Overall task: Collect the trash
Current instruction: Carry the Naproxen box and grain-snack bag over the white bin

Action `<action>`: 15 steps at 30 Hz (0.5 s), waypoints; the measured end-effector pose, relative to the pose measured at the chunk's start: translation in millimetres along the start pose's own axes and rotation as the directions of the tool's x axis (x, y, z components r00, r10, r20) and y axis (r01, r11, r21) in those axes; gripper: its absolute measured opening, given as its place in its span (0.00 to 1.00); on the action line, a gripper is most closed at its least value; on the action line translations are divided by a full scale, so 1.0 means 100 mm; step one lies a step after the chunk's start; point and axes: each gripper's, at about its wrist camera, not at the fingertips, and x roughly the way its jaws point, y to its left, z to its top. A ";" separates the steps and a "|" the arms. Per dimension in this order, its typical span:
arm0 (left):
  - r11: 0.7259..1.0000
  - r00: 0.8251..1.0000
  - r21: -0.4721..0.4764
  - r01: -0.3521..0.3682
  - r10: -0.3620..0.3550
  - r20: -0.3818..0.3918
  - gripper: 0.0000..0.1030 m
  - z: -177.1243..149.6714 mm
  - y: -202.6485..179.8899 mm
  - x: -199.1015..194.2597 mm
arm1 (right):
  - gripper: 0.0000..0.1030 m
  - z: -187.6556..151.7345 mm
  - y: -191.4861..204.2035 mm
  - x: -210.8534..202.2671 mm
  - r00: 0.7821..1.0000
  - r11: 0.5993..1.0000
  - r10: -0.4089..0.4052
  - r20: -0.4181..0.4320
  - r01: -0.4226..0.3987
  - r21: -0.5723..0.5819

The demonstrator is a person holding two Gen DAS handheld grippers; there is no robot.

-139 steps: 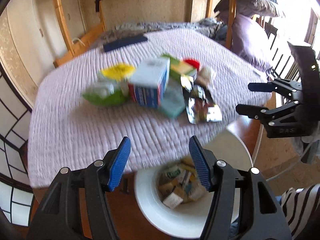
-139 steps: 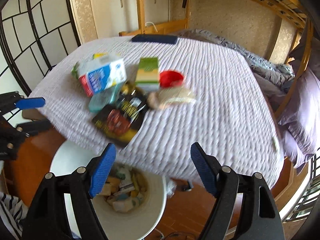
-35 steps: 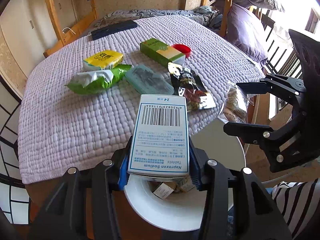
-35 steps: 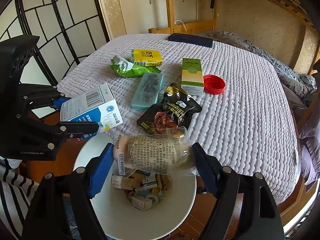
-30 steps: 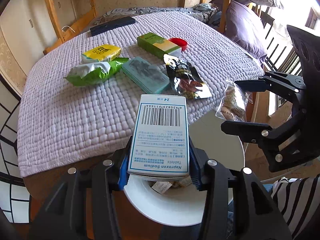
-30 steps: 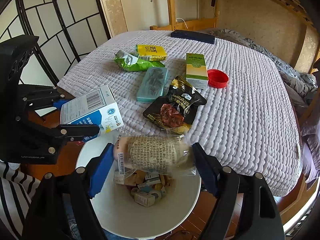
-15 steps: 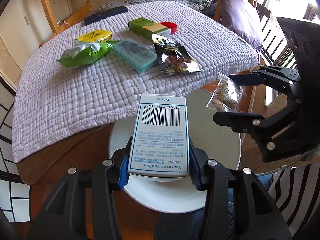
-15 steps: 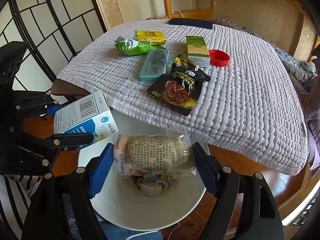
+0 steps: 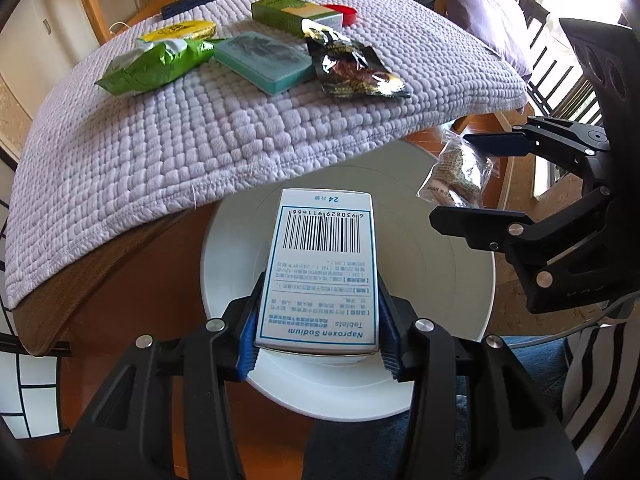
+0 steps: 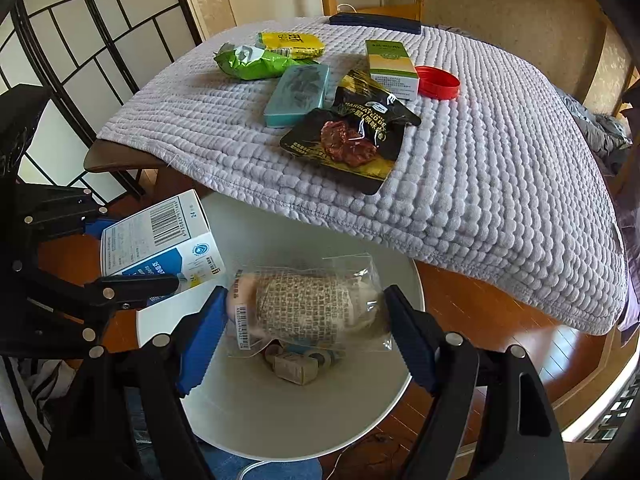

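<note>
My left gripper [image 9: 318, 330] is shut on a white tablet box [image 9: 322, 268] with a barcode, held over the white bin [image 9: 452, 280]. The same box [image 10: 160, 240] shows at the left of the right wrist view. My right gripper [image 10: 306, 330] is shut on a clear plastic packet [image 10: 308, 308] with a beige printed roll inside, above the bin's opening [image 10: 288, 420]. Small boxes lie at the bin's bottom. In the left wrist view the packet [image 9: 458, 174] hangs between the right gripper's jaws at the right.
A table with a lilac quilted cover [image 10: 480, 168] carries a green bag [image 10: 252, 62], yellow pack [image 10: 292, 44], teal case [image 10: 298, 94], black snack pouch [image 10: 352, 132], green carton [image 10: 390, 64] and red lid [image 10: 438, 82]. A folding screen [image 10: 80, 40] stands left. Striped clothing [image 9: 600, 380] is near.
Both grippers have sunk toward the bin with their items still held. The table now sits higher and farther up in both views, and the bin fills more of each frame.
</note>
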 end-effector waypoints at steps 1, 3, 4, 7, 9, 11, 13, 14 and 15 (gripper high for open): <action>1.000 1.000 -0.002 -0.002 0.002 -0.005 0.48 0.00 0.00 0.02 | 0.75 0.00 0.00 0.02 1.000 1.000 -0.001 -0.003 0.001 0.000; 1.000 1.000 -0.006 -0.004 0.004 -0.011 0.48 -0.01 0.01 0.05 | 0.75 0.00 0.00 0.05 1.000 1.000 0.000 -0.007 0.000 0.004; 1.000 1.000 -0.008 -0.006 0.006 -0.014 0.48 -0.02 0.02 0.07 | 0.75 -0.01 0.00 0.07 1.000 1.000 0.000 -0.009 0.000 0.006; 1.000 1.000 -0.015 -0.011 0.011 -0.022 0.48 -0.04 0.03 0.12 | 0.75 -0.01 -0.01 0.12 1.000 1.000 -0.001 -0.015 0.001 0.010; 1.000 1.000 -0.019 -0.017 0.016 -0.027 0.48 -0.05 0.04 0.15 | 0.75 -0.02 0.00 0.15 1.000 1.000 -0.003 -0.020 0.003 0.011; 0.999 0.999 -0.022 -0.024 0.023 -0.033 0.48 -0.07 0.05 0.20 | 0.75 -0.03 0.01 0.18 1.000 1.000 -0.005 -0.026 0.006 0.011; 0.999 0.999 -0.026 -0.028 0.027 -0.038 0.48 -0.11 0.04 0.24 | 0.75 -0.04 0.03 0.23 0.999 1.000 -0.005 -0.032 0.006 0.013; 0.999 0.999 -0.026 -0.030 0.028 -0.041 0.48 -0.11 0.04 0.25 | 0.75 -0.05 0.03 0.24 0.999 1.000 -0.006 -0.035 0.007 0.015; 0.999 0.999 -0.026 -0.031 0.030 -0.043 0.48 -0.12 0.03 0.26 | 0.75 -0.06 0.03 0.26 0.999 1.000 -0.007 -0.038 0.008 0.017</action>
